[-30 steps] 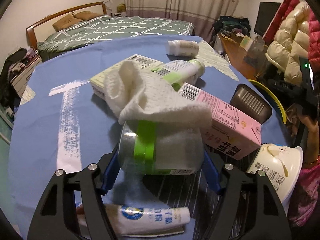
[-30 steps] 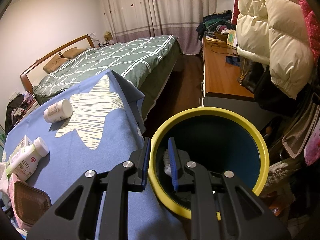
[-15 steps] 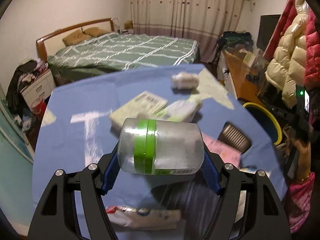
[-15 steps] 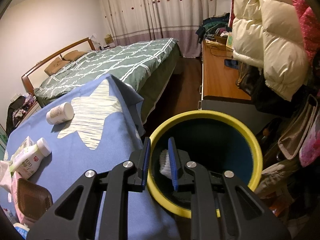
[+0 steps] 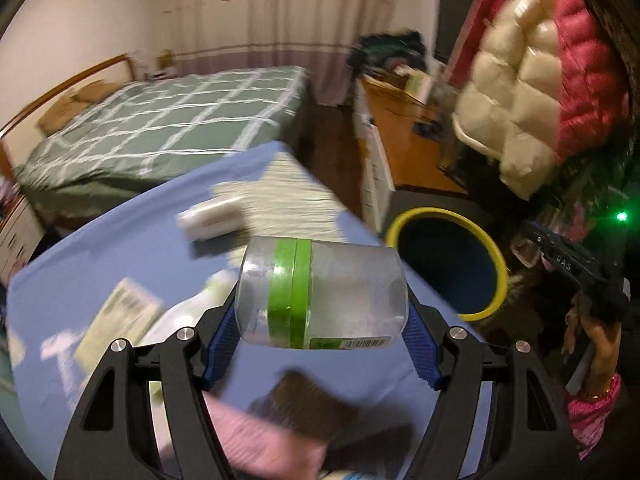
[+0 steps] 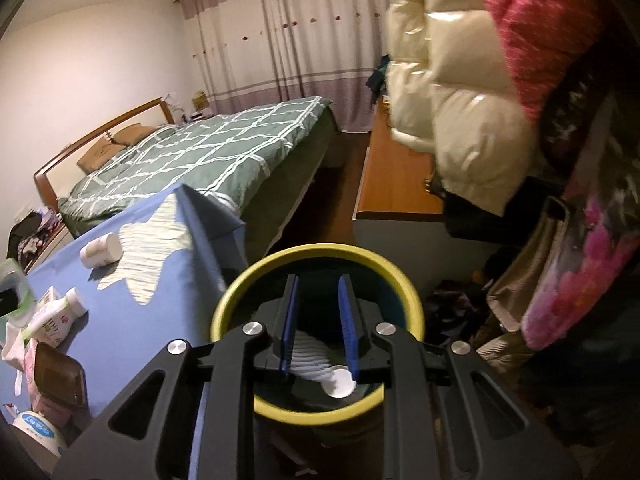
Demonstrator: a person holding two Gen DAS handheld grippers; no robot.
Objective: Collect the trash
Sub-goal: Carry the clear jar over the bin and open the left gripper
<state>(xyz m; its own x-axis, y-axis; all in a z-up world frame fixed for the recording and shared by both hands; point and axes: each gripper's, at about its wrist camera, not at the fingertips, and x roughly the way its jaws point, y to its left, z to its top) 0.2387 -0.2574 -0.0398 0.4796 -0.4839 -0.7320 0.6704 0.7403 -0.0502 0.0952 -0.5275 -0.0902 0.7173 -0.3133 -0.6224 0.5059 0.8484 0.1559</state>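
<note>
The left gripper [image 5: 320,316] is clenched on a clear plastic jar [image 5: 320,292] with a green band, the jar lying crosswise between the blue pads, lifted clear of the blue-clothed counter [image 5: 120,248]; beyond and to the right of the jar, off the counter's edge, stands the yellow-rimmed bin [image 5: 444,264], its dark inside open to view; the left wrist view is blurred. Left of the bin on the counter lie a white pill bottle [image 6: 100,250], a white bottle with green print [image 6: 56,320], a brown lidded box [image 6: 60,376] and a pink carton [image 6: 36,360]; a white round tub [image 6: 38,432] sits nearest the camera at the counter's near edge.

The right gripper [image 6: 318,320] hangs directly over the mouth of the bin [image 6: 320,252], its jaws opening with a clear gap between the blue pads and nothing pressed between them; below that gap, inside the bin, lies a white ridged item [image 6: 316,364] with a round cap end. A person's hand [image 5: 596,328] holds that right gripper just right of the bin in the left wrist view.
</note>
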